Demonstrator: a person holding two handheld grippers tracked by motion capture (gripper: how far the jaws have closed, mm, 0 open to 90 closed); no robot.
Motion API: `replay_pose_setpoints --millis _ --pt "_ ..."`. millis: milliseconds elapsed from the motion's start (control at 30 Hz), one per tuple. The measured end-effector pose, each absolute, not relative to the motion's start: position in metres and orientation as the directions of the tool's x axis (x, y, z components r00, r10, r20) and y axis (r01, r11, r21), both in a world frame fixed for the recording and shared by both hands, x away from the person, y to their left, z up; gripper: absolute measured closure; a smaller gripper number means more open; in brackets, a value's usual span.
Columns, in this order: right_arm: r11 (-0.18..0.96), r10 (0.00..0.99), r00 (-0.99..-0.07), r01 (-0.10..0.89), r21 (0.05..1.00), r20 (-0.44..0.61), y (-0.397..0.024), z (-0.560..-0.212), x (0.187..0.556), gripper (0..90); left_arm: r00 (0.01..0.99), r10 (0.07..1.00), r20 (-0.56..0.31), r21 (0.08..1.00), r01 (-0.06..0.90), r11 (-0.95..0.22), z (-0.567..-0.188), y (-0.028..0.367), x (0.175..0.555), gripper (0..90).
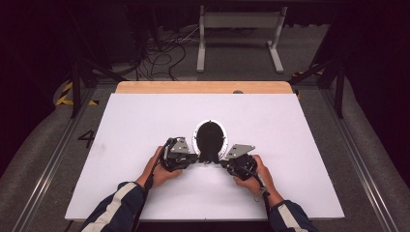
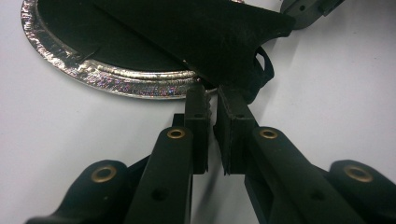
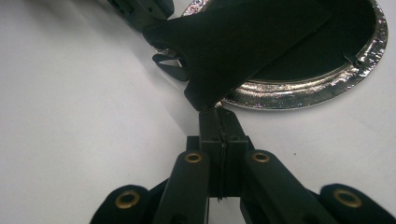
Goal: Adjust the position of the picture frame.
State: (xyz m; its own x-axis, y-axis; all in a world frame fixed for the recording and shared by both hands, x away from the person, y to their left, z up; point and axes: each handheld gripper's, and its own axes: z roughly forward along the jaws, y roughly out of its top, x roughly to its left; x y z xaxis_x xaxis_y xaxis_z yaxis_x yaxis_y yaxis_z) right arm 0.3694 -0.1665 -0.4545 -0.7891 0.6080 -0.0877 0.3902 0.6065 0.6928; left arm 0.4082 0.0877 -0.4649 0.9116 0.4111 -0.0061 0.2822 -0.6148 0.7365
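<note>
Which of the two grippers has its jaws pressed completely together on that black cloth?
The right gripper: its jaws meet flat on the black cloth. The left gripper also pinches the cloth, but a narrow gap shows between its jaws.

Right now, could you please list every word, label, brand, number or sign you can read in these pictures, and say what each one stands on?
"4": a dark numeral on the grey floor, left of the white table; the one readable mark.
Black-and-yellow hazard stripes: a warning marking on the floor at far left, no wording.
Black cloth, its sparkly oval rim, left gripper, right gripper: no text or brand visible.
</note>
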Motion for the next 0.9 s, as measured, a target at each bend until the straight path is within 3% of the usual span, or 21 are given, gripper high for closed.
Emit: replay_pose_setpoints --millis 500,633,900 --pt "0.592 0.602 -0.796 0.397 0.702 -0.057 -0.168 -0.455 0.371 90.0 0.911 0.411 0.024 0.734 0.263 -0.626 -0.462 0.091 0.408 82.0" --pt "0.586 0.597 -0.8 0.382 0.715 -0.062 -0.172 -0.452 0.37 90.0 0.901 0.432 0.033 0.771 0.253 -0.585 -0.455 0.105 0.406 86.1" --pt "0.59 0.595 -0.801 0.381 0.712 -0.065 -0.175 -0.447 0.369 90.0 0.884 0.465 0.047 0.8 0.245 -0.548 -0.449 0.139 0.397 84.2"
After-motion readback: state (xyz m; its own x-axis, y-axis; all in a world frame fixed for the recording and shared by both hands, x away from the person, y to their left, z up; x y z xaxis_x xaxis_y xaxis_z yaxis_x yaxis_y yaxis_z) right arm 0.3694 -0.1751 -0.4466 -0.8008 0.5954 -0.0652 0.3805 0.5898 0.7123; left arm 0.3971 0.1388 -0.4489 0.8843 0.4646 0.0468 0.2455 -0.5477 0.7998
